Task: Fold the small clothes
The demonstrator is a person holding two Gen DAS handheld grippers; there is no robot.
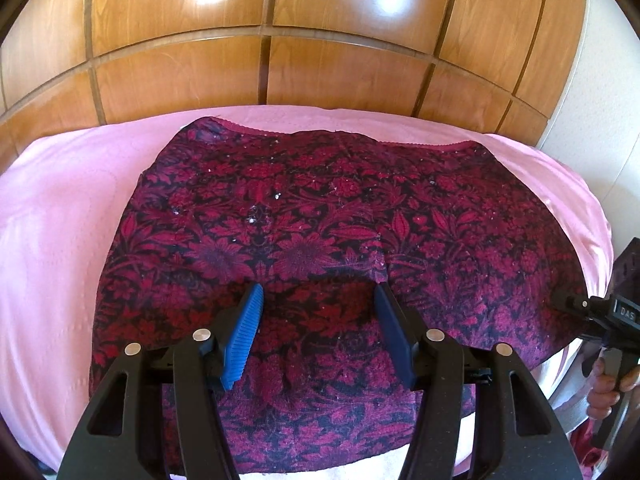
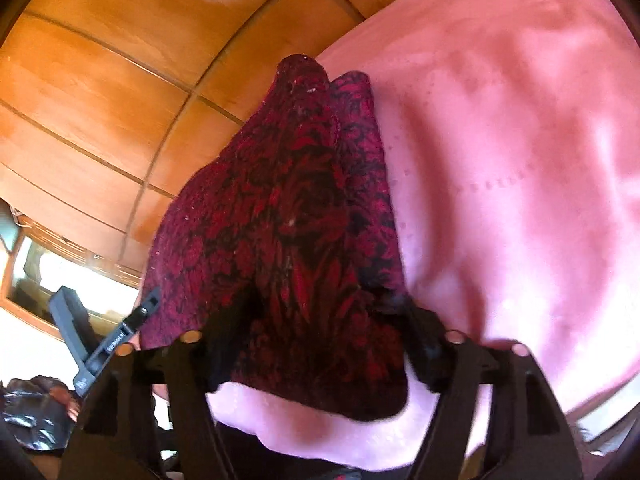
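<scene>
A dark red and black floral garment lies spread flat on a pink cover. My left gripper hangs open just over the garment's near part, its blue pads wide apart with flat cloth below them. At the garment's right edge sits my right gripper, held by a hand. In the blurred right wrist view the garment rises in creases between the fingers of the right gripper, which stand well apart. A firm pinch is not visible. The left gripper shows at the lower left.
Wooden panelling stands right behind the pink cover. A white wall is at the right. A black plastic bag and a bright framed opening lie beyond the left edge.
</scene>
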